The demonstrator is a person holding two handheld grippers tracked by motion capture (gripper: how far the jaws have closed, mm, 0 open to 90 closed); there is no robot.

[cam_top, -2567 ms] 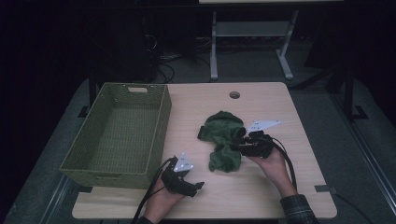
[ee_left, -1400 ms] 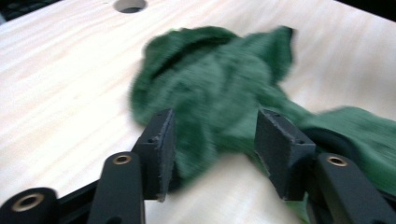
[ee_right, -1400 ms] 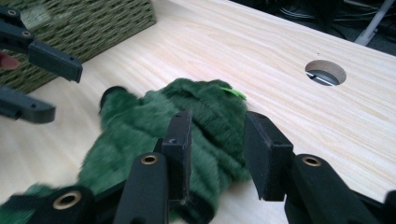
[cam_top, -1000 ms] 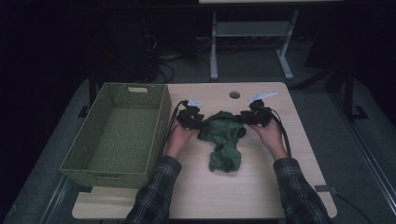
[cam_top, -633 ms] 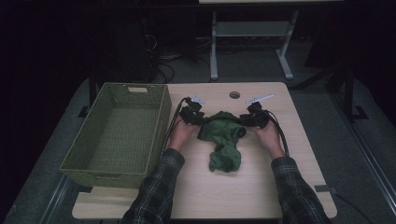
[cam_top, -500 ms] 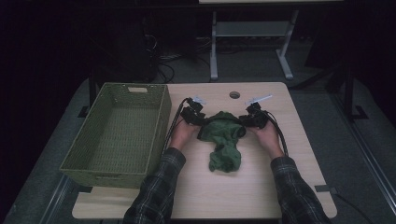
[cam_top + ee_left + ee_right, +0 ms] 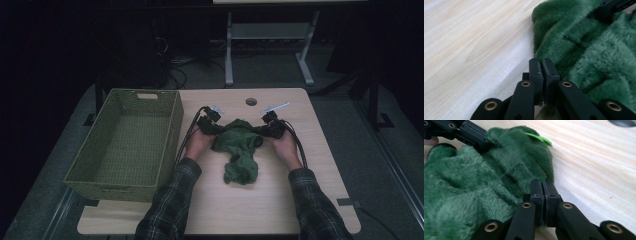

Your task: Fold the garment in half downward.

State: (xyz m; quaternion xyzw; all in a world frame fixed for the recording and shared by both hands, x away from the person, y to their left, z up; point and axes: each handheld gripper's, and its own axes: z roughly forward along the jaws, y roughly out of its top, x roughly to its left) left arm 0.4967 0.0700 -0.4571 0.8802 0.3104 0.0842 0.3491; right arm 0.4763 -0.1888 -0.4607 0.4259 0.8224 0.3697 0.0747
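High view: a crumpled green fleece cloth [image 7: 240, 150] lies on the wooden surface [image 7: 280, 205], just right of an olive woven basket [image 7: 125, 145] whose inside looks bare. The person's two hands reach in from below to the cloth's far corners. The left hand-held gripper [image 7: 216, 129] meets the cloth's upper left edge and the right hand-held gripper [image 7: 261, 130] meets its upper right edge. The lower part of the cloth trails toward the person in a bunched tail and rests on the surface.

Left gripper view: the left hand-held gripper [image 7: 543, 65] has its jaws pressed together after just closing, with the tips at the fleece's border. A little pile seems caught between the pads, so it looks like a pinch on the cloth's edge. The other tool's black jaw shows at the top right, on the far side of the fabric.

Right gripper view: the right hand-held gripper [image 7: 543, 186] is likewise clamped shut after just closing, pinching the fleece at its near edge. A small bright green tag [image 7: 539, 138] sticks out of the cloth beyond.

Judged from this, the two-corner grasp appears done. Lifting, spreading or folding the cloth, and probably moving it to the basket, is left.
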